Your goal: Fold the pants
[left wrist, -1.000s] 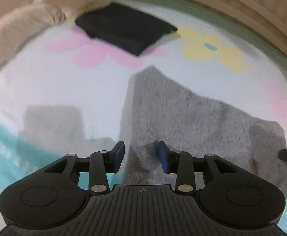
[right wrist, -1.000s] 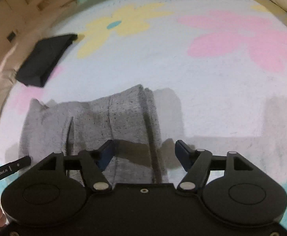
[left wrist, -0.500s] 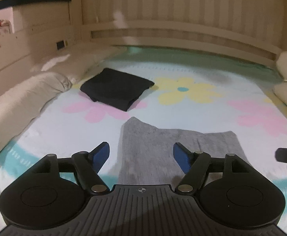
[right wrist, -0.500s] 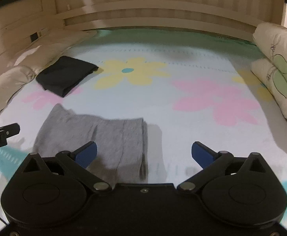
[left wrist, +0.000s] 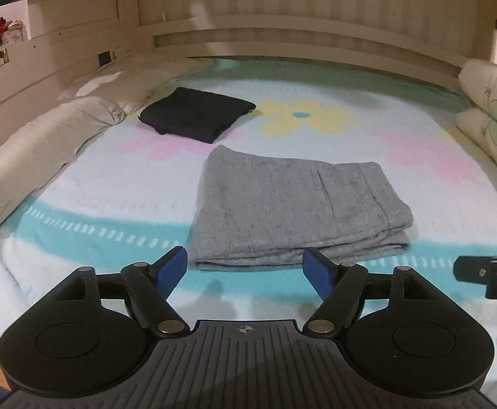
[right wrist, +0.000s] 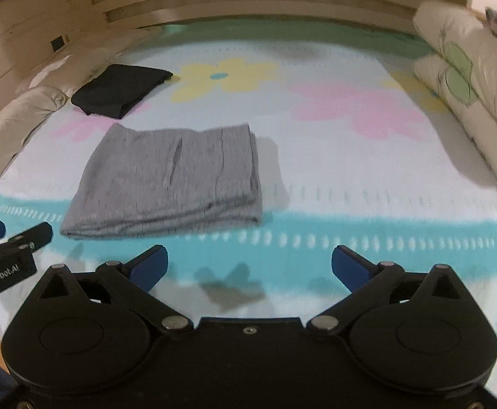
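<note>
- The grey pants (left wrist: 292,204) lie folded into a flat rectangle on the bed (left wrist: 418,204), just in front of a folded black garment (left wrist: 197,114).
- The left gripper (left wrist: 245,269) is opening, nothing between its jaws; the right gripper (right wrist: 248,266) stands wide and empty.
- The fold looks finished; any next move would be squaring edges or setting the pants aside.

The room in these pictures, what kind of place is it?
Most likely a bedroom. The folded grey pants lie on a bed with a flower-print sheet, long pillows lie along its side, and a pale wooden headboard stands behind. A folded black garment lies farther back.
</note>
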The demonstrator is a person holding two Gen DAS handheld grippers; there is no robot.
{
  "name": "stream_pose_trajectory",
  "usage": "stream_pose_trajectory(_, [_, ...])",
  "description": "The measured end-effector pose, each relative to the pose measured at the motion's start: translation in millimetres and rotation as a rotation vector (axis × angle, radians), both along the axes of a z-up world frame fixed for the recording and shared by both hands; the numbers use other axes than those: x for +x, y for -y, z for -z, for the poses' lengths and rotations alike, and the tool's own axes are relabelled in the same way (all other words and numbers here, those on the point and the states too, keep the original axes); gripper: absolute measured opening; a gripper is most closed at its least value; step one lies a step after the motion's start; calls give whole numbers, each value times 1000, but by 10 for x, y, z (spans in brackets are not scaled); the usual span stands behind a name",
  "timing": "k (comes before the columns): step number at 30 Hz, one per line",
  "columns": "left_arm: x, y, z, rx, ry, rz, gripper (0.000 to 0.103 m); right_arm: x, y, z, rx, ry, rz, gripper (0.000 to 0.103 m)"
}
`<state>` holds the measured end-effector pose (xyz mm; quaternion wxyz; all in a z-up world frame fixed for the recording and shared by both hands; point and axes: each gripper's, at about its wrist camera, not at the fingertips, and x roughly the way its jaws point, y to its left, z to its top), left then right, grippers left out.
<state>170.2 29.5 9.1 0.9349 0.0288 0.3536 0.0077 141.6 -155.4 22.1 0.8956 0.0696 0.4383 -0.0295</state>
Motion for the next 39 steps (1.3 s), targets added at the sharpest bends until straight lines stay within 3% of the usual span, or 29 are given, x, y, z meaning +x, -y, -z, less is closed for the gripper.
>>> stream_pose_trajectory(3, [25, 8, 47, 1, -3, 6, 73, -14, 5, 72, 0, -13, 14, 102])
stream_pose_trajectory(9, [54, 36, 187, 21, -31, -5, 73, -8, -50, 147, -108, -9, 49, 102])
stream_pose_trajectory(16, [60, 9, 223, 9, -50, -6, 73, 30, -76, 177, -81, -21, 46, 102])
stream_pose_trajectory(39, [54, 27, 246, 35, -64, -21, 73, 44, -124, 243, -131, -45, 45, 102])
